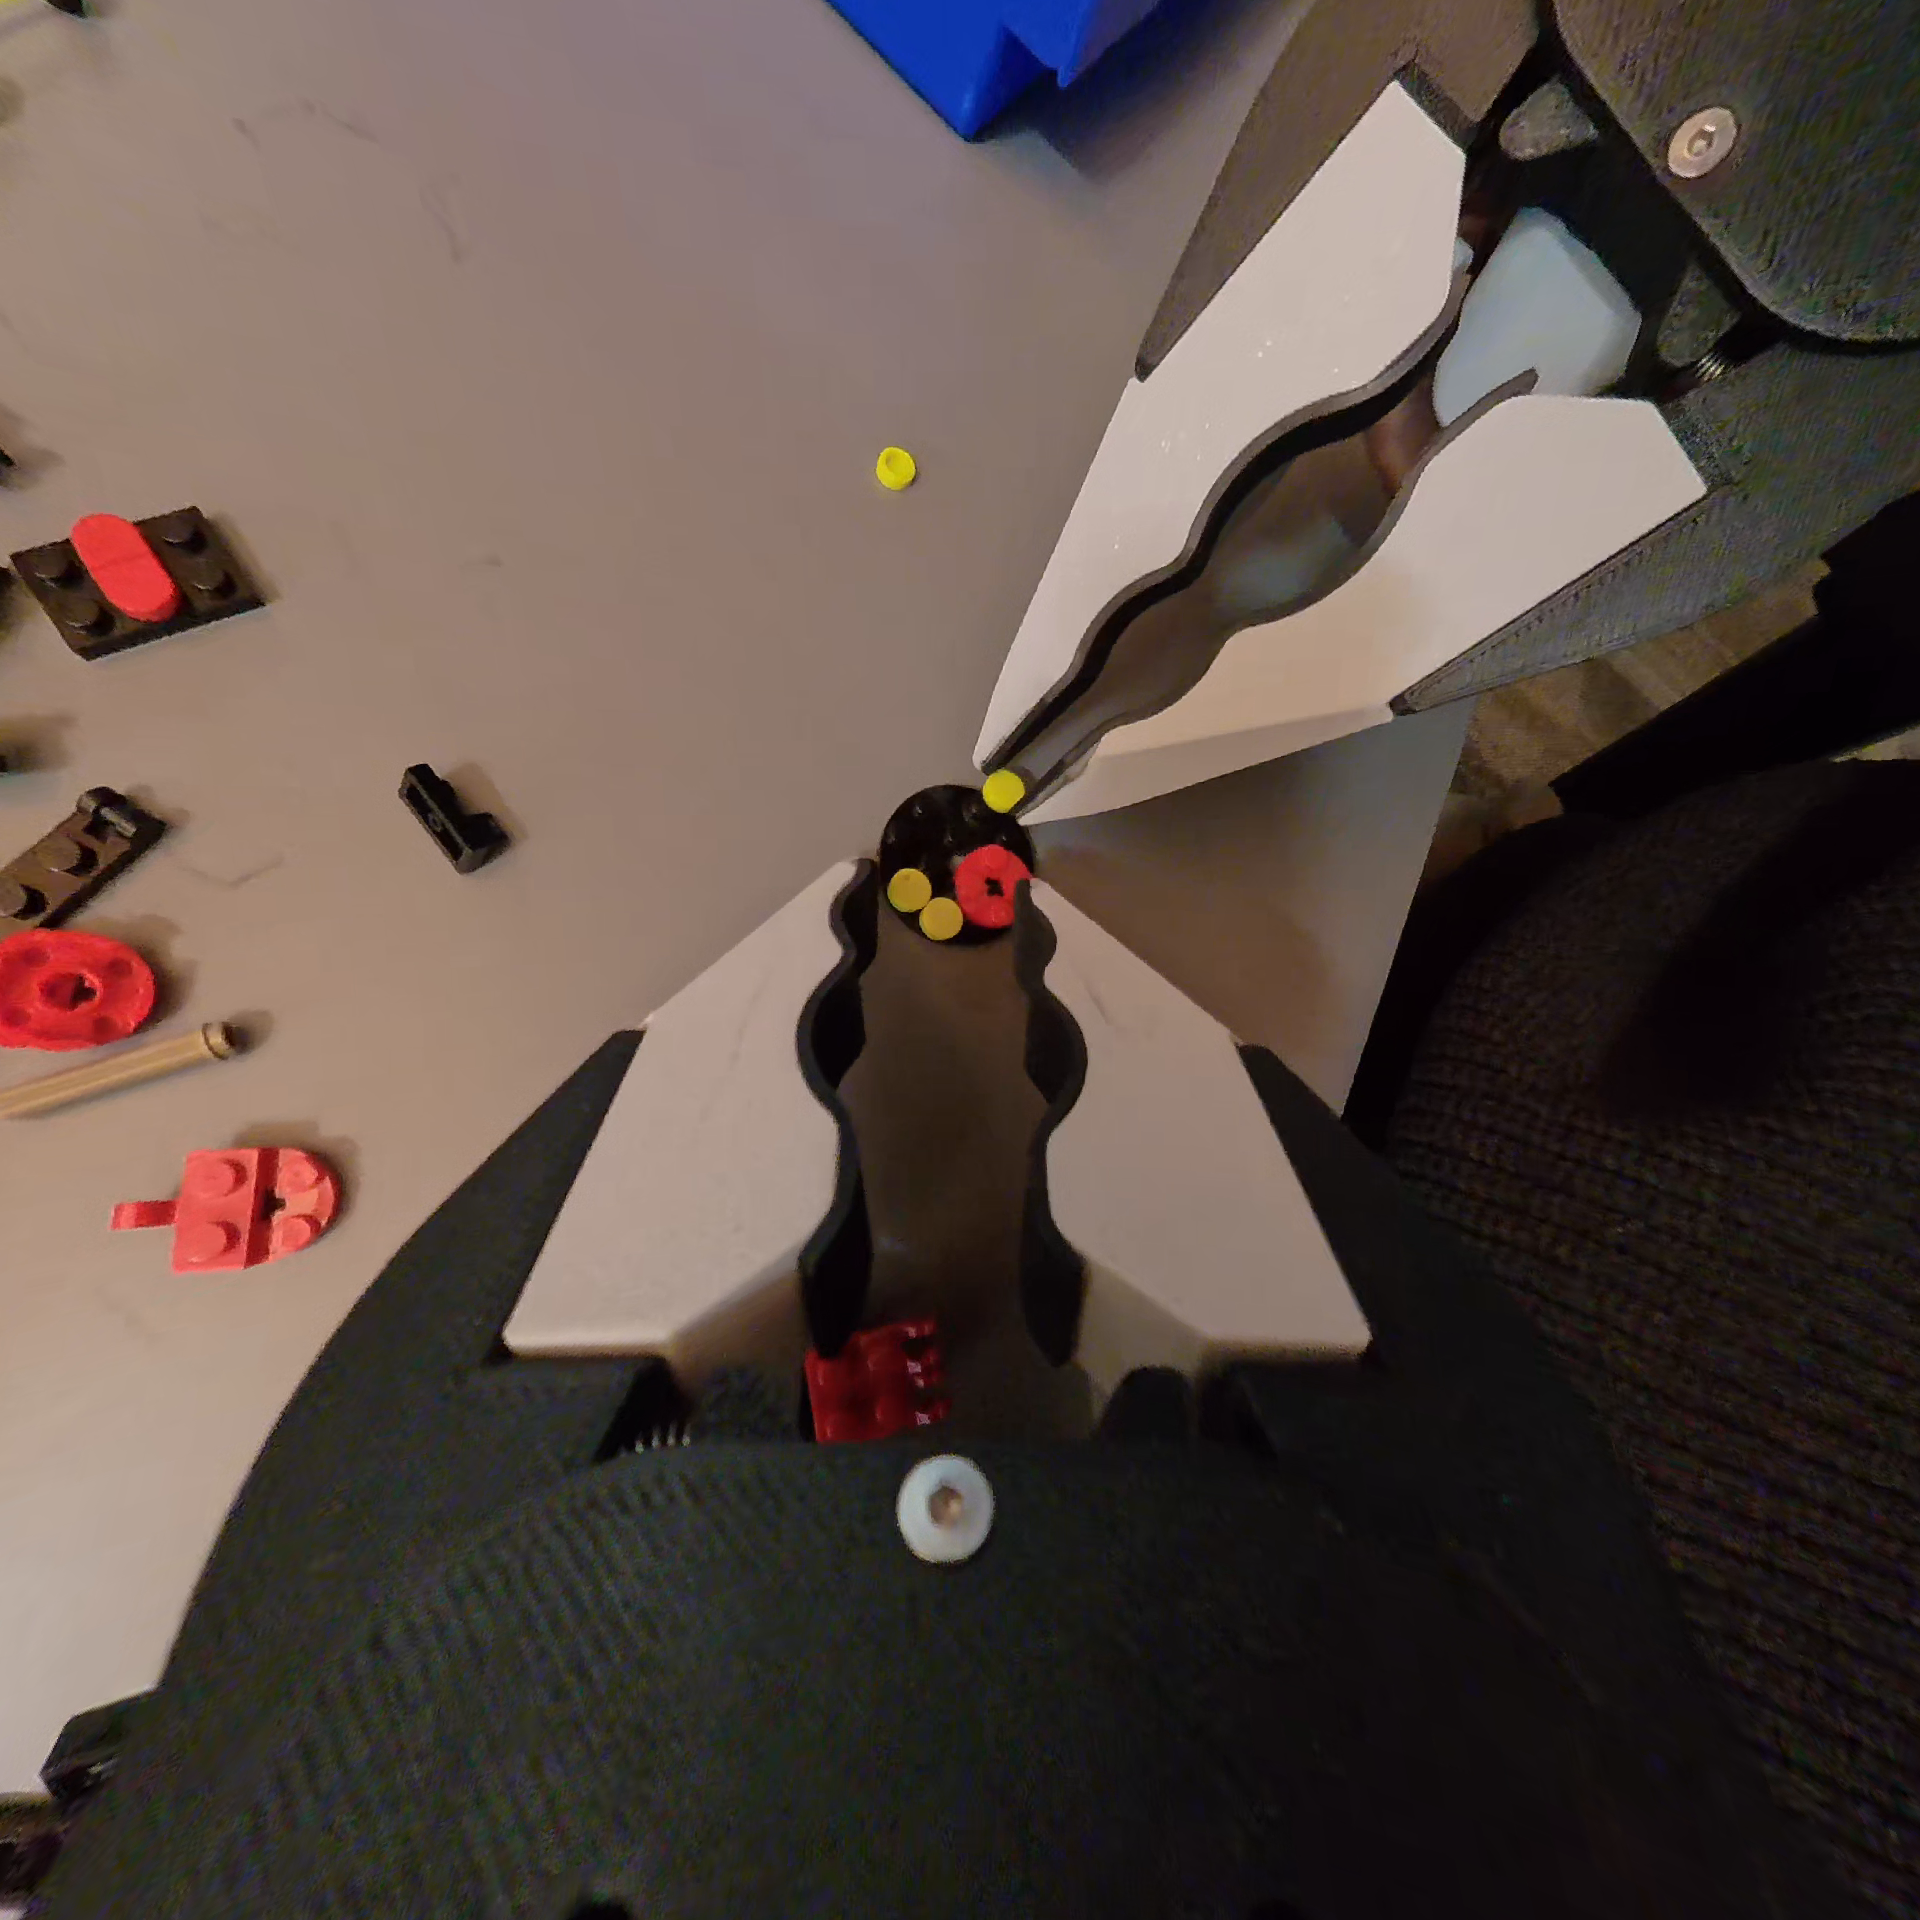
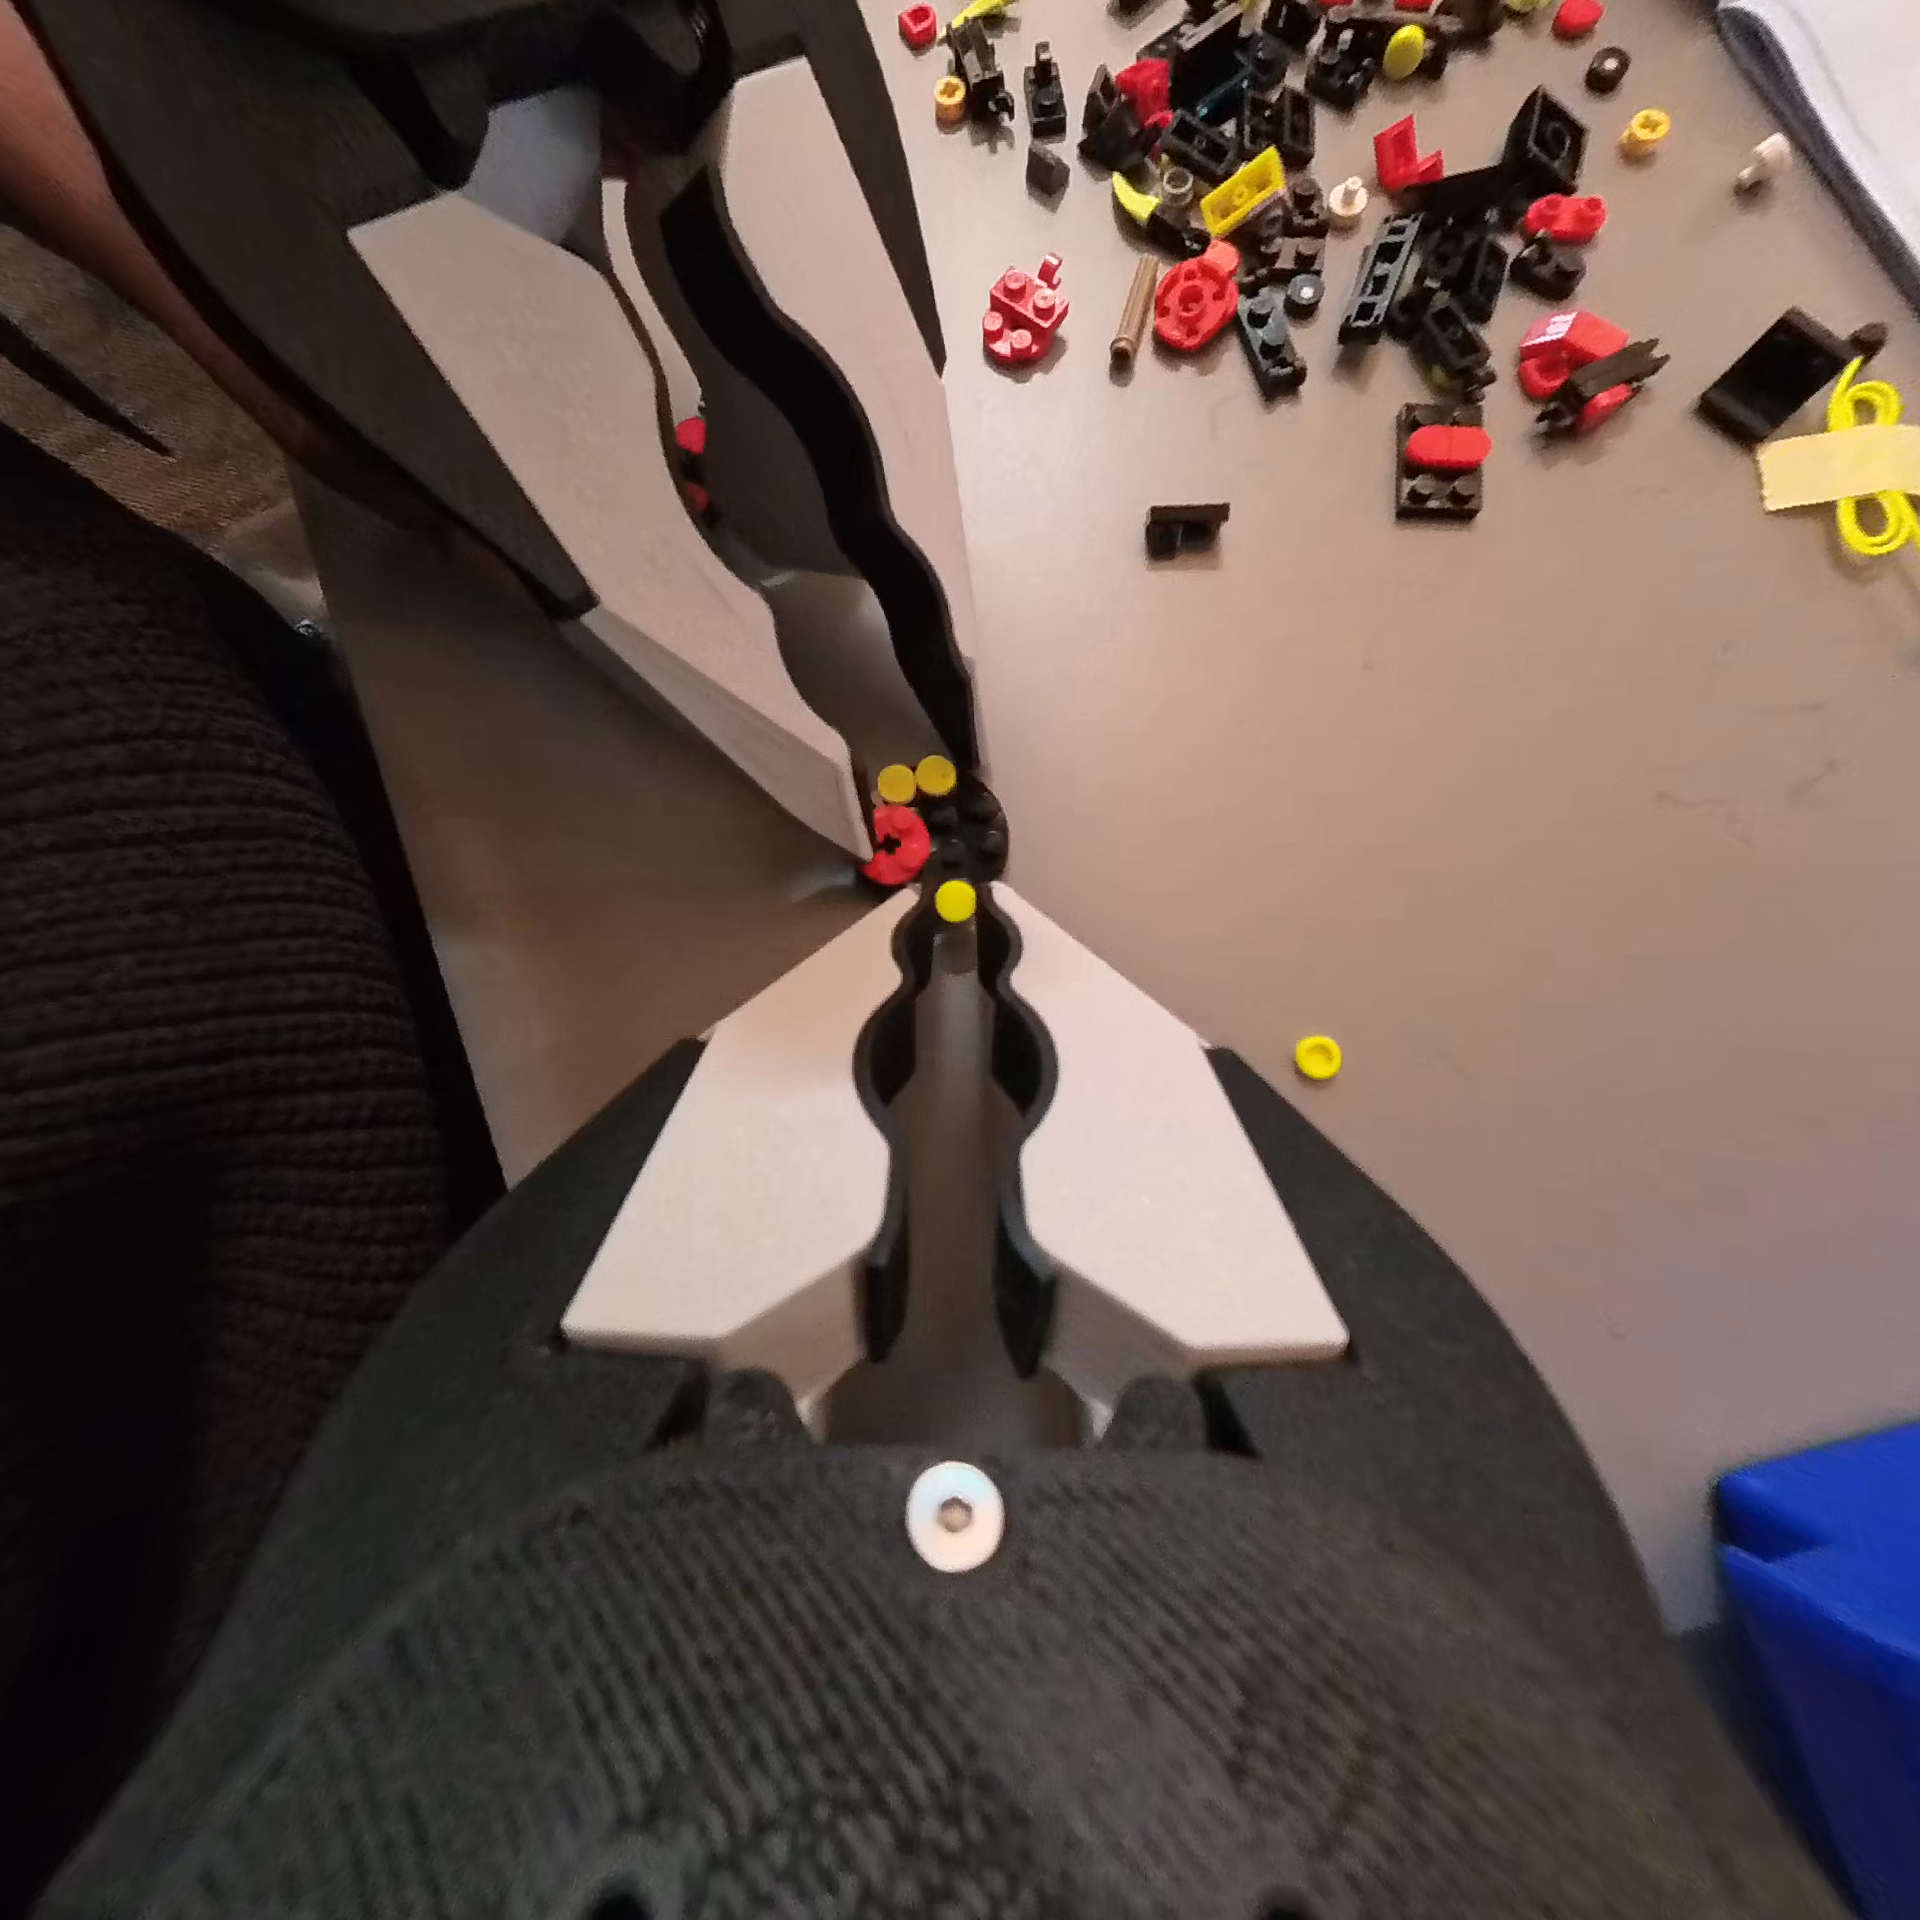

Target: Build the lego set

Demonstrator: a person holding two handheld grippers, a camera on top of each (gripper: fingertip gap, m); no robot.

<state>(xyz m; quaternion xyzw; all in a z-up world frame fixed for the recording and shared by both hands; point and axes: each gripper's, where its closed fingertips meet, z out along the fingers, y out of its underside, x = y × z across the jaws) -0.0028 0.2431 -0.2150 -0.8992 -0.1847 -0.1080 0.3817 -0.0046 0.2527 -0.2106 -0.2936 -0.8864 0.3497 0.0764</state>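
Observation:
My left gripper (image 1: 951,883) is shut on a black round plate (image 1: 940,831) and holds it above the grey table's near edge. The plate carries two yellow round studs (image 1: 909,890) and a red round piece (image 1: 989,883). My right gripper (image 2: 954,904) is shut on a third yellow stud (image 2: 954,900) and holds it at the plate's rim (image 2: 977,831). In the left wrist view the right gripper (image 1: 1003,774) comes in from the upper right with the stud (image 1: 1003,792) at its tips. A small red brick (image 1: 878,1382) shows deep between the left gripper's fingers.
A loose yellow stud (image 2: 1317,1057) lies on the table (image 1: 623,312). A pile of black, red and yellow pieces (image 2: 1351,208) lies at the far side. A blue bin (image 2: 1818,1610) stands at the right. A person's dark knitted clothing (image 1: 1662,1247) is beside the table edge. My two grippers' fingertips are within a few centimetres of each other.

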